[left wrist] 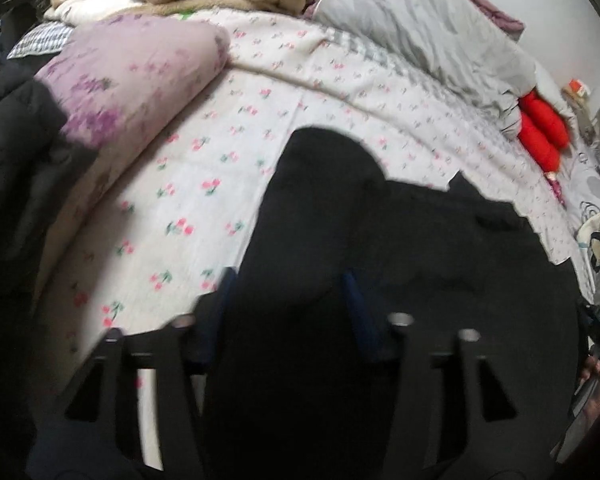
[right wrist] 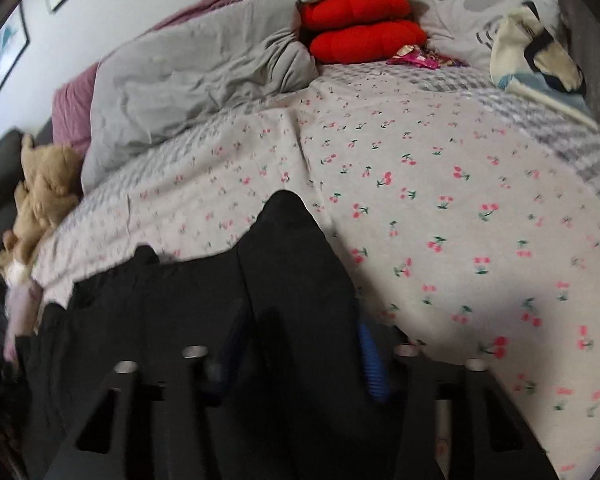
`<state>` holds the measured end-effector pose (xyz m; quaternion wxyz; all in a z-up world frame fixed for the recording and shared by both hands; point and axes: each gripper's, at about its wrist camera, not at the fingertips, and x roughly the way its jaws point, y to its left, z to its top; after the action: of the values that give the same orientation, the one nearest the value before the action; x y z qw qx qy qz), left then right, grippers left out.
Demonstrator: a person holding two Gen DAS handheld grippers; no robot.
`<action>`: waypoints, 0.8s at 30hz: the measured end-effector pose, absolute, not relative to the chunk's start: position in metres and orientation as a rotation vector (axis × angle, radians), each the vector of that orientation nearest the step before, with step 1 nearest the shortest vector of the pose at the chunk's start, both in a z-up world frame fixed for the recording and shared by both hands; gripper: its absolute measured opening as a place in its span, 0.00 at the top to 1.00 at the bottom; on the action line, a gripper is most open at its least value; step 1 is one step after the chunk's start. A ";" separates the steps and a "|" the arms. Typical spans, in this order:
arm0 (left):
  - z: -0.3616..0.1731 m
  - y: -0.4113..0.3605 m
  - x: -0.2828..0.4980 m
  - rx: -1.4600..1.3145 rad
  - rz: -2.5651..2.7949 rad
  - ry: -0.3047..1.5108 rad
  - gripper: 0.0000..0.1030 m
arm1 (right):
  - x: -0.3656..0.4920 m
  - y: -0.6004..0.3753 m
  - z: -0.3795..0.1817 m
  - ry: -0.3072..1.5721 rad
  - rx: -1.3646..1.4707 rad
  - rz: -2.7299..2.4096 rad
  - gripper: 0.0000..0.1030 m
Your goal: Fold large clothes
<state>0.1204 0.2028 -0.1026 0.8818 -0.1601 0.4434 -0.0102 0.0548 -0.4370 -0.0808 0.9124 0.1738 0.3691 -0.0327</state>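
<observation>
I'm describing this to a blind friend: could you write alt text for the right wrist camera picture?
A black garment lies on a bed between the two blue-padded fingers of a hand-held gripper, on a white sheet printed with pink cherries. Behind it are a rumpled grey duvet, two red cushions and a tan plush toy.
</observation>
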 end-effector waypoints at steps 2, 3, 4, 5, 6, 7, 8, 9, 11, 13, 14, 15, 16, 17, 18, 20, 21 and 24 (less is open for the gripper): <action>-0.100 0.199 0.125 -0.323 -0.034 0.907 0.86 | 0.059 -0.439 -0.083 0.761 0.383 -0.055 0.91; -0.099 0.196 0.125 -0.313 -0.034 0.898 0.91 | 0.060 -0.438 -0.081 0.748 0.386 -0.047 0.92; -0.095 0.193 0.123 -0.300 -0.029 0.885 0.92 | 0.057 -0.435 -0.074 0.716 0.375 -0.042 0.93; -0.088 0.190 0.121 -0.285 -0.027 0.864 0.93 | 0.053 -0.431 -0.065 0.689 0.358 -0.041 0.93; -0.076 0.187 0.117 -0.273 -0.029 0.824 0.93 | 0.050 -0.426 -0.056 0.663 0.340 -0.036 0.94; -0.066 0.187 0.115 -0.271 -0.034 0.791 0.93 | 0.048 -0.421 -0.047 0.640 0.320 -0.030 0.94; -0.055 0.187 0.113 -0.272 -0.038 0.758 0.93 | 0.044 -0.416 -0.035 0.606 0.291 -0.029 0.94; -0.044 0.188 0.110 -0.278 -0.043 0.720 0.93 | 0.041 -0.411 -0.021 0.566 0.262 -0.026 0.94; -0.022 0.193 0.110 -0.299 -0.044 0.640 0.93 | 0.039 -0.405 0.002 0.501 0.202 -0.030 0.94; -0.014 0.195 0.115 -0.294 -0.017 0.594 0.93 | 0.042 -0.404 0.015 0.453 0.159 -0.058 0.94; -0.016 0.193 0.123 -0.275 0.006 0.593 0.93 | 0.046 -0.406 0.016 0.444 0.161 -0.072 0.94; -0.025 0.191 0.134 -0.251 0.031 0.611 0.93 | 0.052 -0.409 0.013 0.448 0.171 -0.087 0.94; -0.032 0.190 0.141 -0.237 0.043 0.627 0.92 | 0.059 -0.412 0.008 0.458 0.185 -0.098 0.94; -0.047 0.188 0.152 -0.214 0.057 0.659 0.92 | 0.069 -0.417 -0.001 0.483 0.204 -0.106 0.94; -0.065 0.186 0.165 -0.194 0.067 0.706 0.92 | 0.080 -0.421 -0.014 0.520 0.221 -0.113 0.94; -0.095 0.185 0.178 -0.184 0.079 0.793 0.91 | 0.099 -0.425 -0.043 0.606 0.220 -0.129 0.94; -0.109 0.186 0.186 -0.187 0.088 0.842 0.89 | 0.108 -0.426 -0.055 0.649 0.211 -0.140 0.94; -0.135 0.194 0.198 -0.238 0.121 0.941 0.75 | 0.124 -0.431 -0.091 0.774 0.213 -0.186 0.91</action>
<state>0.1983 0.1936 -0.1348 0.8829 -0.1142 0.4518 0.0581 0.1239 -0.4305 -0.0913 0.9163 0.1035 0.3763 -0.0904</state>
